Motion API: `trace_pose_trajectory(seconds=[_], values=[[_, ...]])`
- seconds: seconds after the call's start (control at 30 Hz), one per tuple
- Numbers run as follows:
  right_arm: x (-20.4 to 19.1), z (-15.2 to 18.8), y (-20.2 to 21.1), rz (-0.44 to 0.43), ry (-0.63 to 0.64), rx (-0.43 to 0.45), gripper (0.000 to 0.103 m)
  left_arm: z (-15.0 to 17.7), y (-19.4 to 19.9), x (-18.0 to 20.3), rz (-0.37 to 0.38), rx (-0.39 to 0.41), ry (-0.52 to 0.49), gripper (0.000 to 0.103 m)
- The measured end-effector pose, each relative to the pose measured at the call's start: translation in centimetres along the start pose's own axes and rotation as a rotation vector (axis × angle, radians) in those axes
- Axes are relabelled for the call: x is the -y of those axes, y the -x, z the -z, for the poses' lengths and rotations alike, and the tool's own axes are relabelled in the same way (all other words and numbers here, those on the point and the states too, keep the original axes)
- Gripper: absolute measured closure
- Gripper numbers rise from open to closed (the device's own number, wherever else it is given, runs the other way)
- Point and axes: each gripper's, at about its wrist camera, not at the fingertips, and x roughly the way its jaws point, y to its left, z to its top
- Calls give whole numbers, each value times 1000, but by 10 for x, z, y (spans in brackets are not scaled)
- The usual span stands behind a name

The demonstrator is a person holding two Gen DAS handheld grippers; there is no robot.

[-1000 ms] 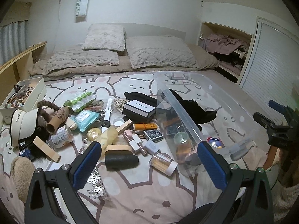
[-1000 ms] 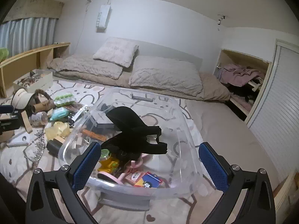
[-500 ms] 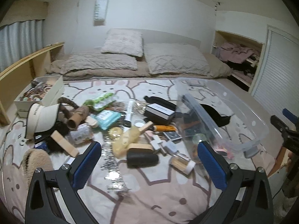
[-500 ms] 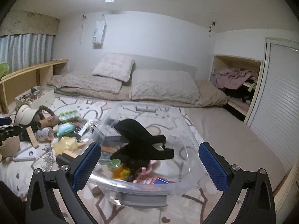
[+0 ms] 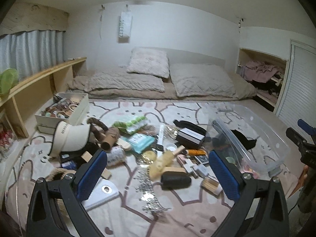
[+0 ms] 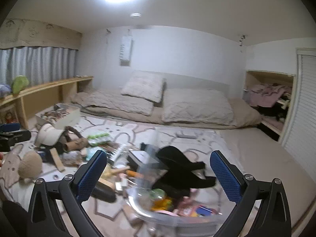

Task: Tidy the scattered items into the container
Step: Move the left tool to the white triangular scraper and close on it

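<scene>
Left tongs (image 5: pixel 158 171) spread wide, nothing btwn the blue pads, held above the clutter on the bunny-print bedspread (image 5: pixel 177 108). Right tongs (image 6: pixel 158 171) also spread wide & empty, over the near rim of the clear plastic bin (image 6: pixel 177 217); view is motion-blurred.

Bin sits on the bed at the right of the pile (image 5: pixel 256 138), w/ a black strap item (image 6: pixel 181 169) draped inside plus small colourful bits at the bottom, too blurred to name.

Scattered on the spread, left of the bin: black cylinder (image 5: pixel 175 180) nearest the left tongs, yellow plush piece (image 5: pixel 160 163) just behind it, black box w/ white lid (image 5: pixel 190 135), teal wipes pack (image 5: pixel 138 141), green-capped pack (image 5: pixel 132 123), cream visor cap (image 5: pixel 69 136), cardboard tube (image 5: pixel 110 141), spiral notepad (image 5: pixel 100 194) by the left pad, silver chain (image 5: pixel 148 189) in front.

White box of accessories (image 5: pixel 63 110) stands at far left, near the wooden shelf (image 5: pixel 39 83). Pillows (image 5: pixel 148 62) at the head of the bed.
</scene>
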Motion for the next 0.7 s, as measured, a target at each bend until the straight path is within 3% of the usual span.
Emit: trace_pose_trajectory(seconds=[0.23,0.47,0.7], values=[[-35,0,-12,-115,16,-3,0,9,-3,-29,-36,0,7,0],[-59,13,-29,-168,31,-35,0,26,-15,-56,-39,5,57,0],[-80,31,-57,-219,18,-100,0,51,-47,-67,-113,-76,39,0]])
